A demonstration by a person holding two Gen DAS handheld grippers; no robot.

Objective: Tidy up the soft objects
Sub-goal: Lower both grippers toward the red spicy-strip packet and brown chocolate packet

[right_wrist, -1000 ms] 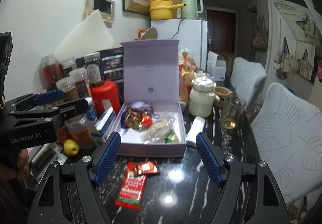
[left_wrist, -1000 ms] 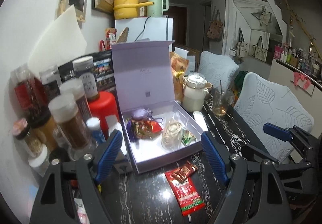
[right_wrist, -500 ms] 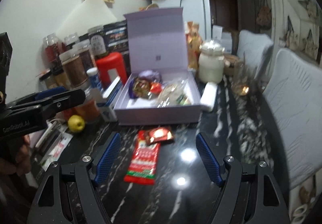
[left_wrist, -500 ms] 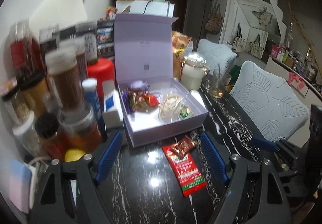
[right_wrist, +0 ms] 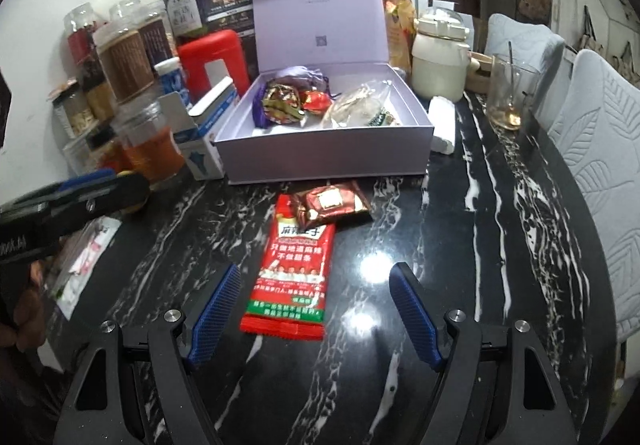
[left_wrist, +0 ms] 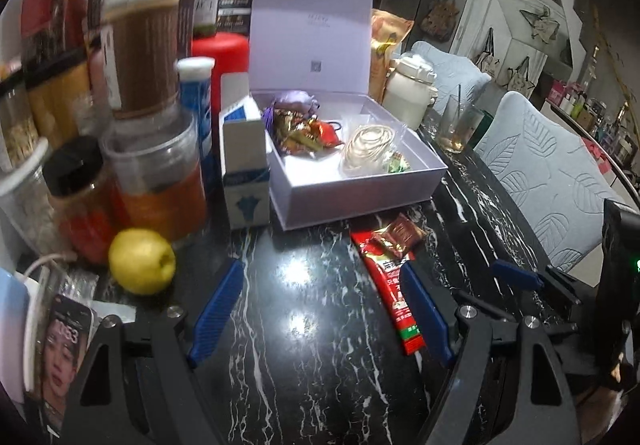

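Hovering with jaws apart, each hand-held gripper [left_wrist: 320, 309] [right_wrist: 314, 311] frames the red snack packet [right_wrist: 292, 269] before the lilac box [right_wrist: 324, 153]

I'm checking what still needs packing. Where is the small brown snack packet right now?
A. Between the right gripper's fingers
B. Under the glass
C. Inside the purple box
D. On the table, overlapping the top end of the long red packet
D: the brown packet lies on the black table across the red packet's far end, in front of the purple box.

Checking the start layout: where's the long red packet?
In the right wrist view, the red packet lies on the table before the box, partly under a brown packet.
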